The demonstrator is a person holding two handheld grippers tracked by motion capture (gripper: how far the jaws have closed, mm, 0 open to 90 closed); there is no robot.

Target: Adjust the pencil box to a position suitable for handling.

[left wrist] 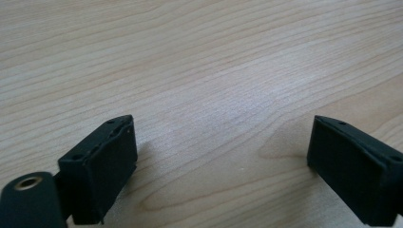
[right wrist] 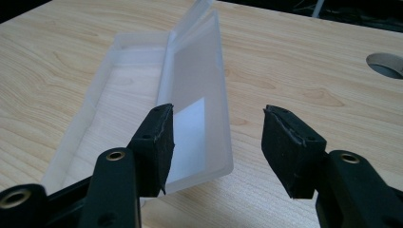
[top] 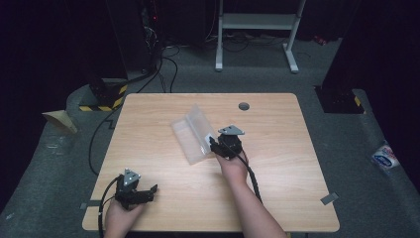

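Near the middle of the bench (top: 163, 198) sat a clear plastic case (top: 194, 134), hinged open, with its lid standing up at an angle and the shallow tray half lying flat on the wood. A white label (right wrist: 190, 137) showed through the lid panel.

The right hand-held gripper (top: 214, 144) was right at the near end of the case, jaws spread wide and holding nothing. From the right gripper view, the one jaw sat just in front of the lid's lower corner and the other hung over bare wood beside it, so the lid edge wasn't between them yet. The left hand-held gripper (top: 151, 191) was well apart, down at the near left corner of the bench, jaws also wide, empty, hovering low over plain wood.

My guess is the step was closing or grabbing that lid. If so, I'd shift the right gripper sideways so the thin lid wall actually sits between the jaws before squeezing, and go gentle, since that plastic looks flimsy and slick. The case is light and would probably skate across the bench, so bringing the left one over to pin the tray half first seems smart.
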